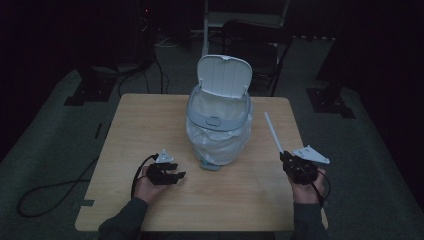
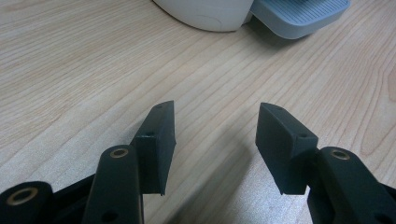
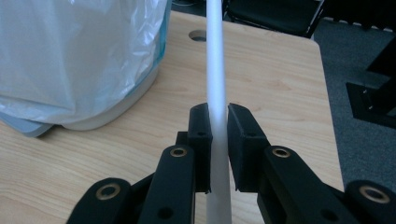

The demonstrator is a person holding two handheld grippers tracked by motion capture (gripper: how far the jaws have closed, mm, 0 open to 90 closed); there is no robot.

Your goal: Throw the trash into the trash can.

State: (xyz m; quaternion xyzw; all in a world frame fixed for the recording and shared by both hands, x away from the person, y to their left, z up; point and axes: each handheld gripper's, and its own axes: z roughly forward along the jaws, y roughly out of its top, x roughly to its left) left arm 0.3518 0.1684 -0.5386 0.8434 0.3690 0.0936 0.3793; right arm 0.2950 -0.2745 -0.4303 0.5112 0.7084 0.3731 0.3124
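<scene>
White thin plastic stick (image 3: 217, 70): we are clamping it in the right hand-held gripper (image 3: 218, 116), raised beside the lined white pedal bin (image 1: 219, 117) whose lid is standing ready; the left hand-held gripper (image 2: 215, 130) is resting released on the pale wooden counter (image 1: 150, 125).

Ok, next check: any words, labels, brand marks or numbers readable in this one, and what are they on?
None can be read.
The pedal bin, its raised lid and its plastic liner show no print.
The white stick clamped in the right gripper is blank.
The left gripper, open over the table, bears no marking.
The dark background is too dim to tell.
</scene>
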